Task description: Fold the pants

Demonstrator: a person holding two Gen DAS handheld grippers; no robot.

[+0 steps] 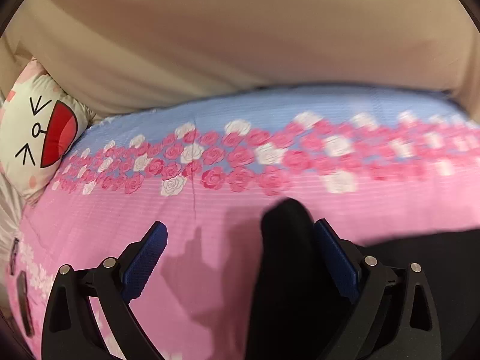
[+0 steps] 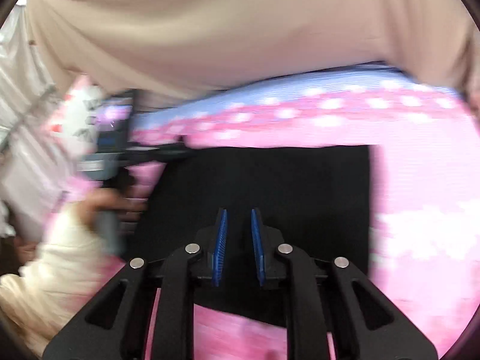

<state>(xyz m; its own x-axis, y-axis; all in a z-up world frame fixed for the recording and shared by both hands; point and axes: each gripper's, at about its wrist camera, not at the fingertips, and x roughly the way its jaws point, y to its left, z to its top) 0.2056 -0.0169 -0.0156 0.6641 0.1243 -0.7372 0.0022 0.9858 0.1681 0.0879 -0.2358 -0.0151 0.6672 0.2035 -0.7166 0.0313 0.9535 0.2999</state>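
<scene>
right wrist view shows the black pants [image 2: 264, 180] lying flat as a dark rectangle in the middle of the frame on the pink floral bedspread [image 2: 420, 180], its edges straight at the top and right. the right gripper [image 2: 239, 219] hovers over the lower middle of the fabric with its blue fingers [image 2: 221, 240] narrowly parted and nothing between them. at the left edge a blurred hand [image 2: 105, 204] holds the other tool near the pants' left side. in the left wrist view a raised fold of the pants [image 1: 285, 240] stands at lower centre, resting against the right blue pad [image 1: 336, 264], while the left gripper [image 1: 240, 234] is spread wide, not clamped on it. a cartoon-face pillow [image 1: 39, 132] sits at the left, and a beige wall [image 1: 240, 36] fills the top.
</scene>
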